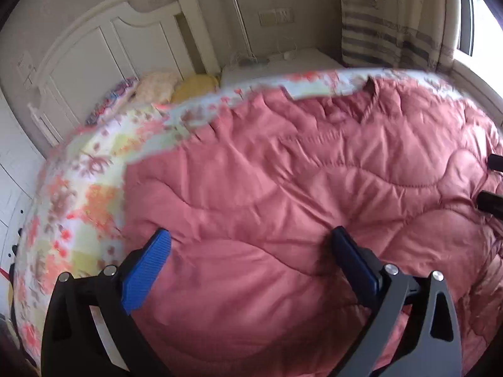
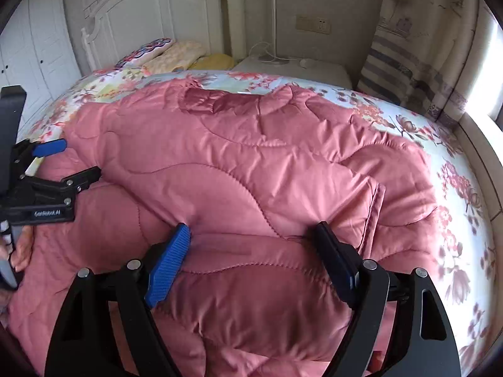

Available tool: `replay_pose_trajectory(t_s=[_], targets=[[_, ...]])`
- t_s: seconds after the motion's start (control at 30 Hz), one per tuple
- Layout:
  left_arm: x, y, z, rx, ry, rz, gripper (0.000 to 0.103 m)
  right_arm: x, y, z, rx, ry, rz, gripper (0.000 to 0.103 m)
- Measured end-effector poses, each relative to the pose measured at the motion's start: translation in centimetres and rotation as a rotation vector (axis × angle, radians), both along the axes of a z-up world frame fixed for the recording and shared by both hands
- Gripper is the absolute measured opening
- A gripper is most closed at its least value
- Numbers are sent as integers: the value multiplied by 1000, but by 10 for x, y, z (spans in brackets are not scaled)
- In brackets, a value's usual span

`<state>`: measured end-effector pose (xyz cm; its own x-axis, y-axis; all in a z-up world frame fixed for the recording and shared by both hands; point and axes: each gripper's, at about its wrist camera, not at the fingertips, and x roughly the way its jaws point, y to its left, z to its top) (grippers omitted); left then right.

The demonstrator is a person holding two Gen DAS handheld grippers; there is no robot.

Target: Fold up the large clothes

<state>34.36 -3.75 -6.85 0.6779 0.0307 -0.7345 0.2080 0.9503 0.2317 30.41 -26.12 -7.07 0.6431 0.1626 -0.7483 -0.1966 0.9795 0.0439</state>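
A large pink quilted coat lies spread on the floral bed sheet. It also shows in the right wrist view, with a folded edge near the right side. My left gripper is open just above the coat's left part, with nothing between the blue pads. It also appears at the left of the right wrist view, open. My right gripper is open over the coat's lower middle, its fingertips touching the fabric. Its black tips show at the right edge of the left wrist view.
A white headboard stands at the bed's far end with pillows below it. A white nightstand with a cable sits beside it. A striped curtain and window are on the right. White wardrobe doors are on the left.
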Motion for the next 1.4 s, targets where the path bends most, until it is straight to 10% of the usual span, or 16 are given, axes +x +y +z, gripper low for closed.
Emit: replay_pose_trajectory(t_s=[0.17,0.3,0.6,0.83,0.97,1.13,1.3,1.4], targets=[[36,11,35,-15,-155,65,101,31,-33,20,-36,-94,-103,78],[82,16,-17,69,-1,109,101,71,-63,-36,1,91,-154,79],[86,27,15,101,-81,99,101,73,-75,6,21,17,-182,81],[111,41,-22,60,30,154,101,93,-79,-31,4,82,-196,85],[79,37,8,94,-85,157,101,64,-75,0,30,36,-206,84],[-6,18,49,-50,-187,34,101,-12,-35,41,38,-118,-53,84],[-27,-44,-2,114,-76,-72,101,-22,9,-11,-126,5,15,86],[-28,-50,-13,146,-97,-61,101,-18,2,-31,-57,21,-21,87]])
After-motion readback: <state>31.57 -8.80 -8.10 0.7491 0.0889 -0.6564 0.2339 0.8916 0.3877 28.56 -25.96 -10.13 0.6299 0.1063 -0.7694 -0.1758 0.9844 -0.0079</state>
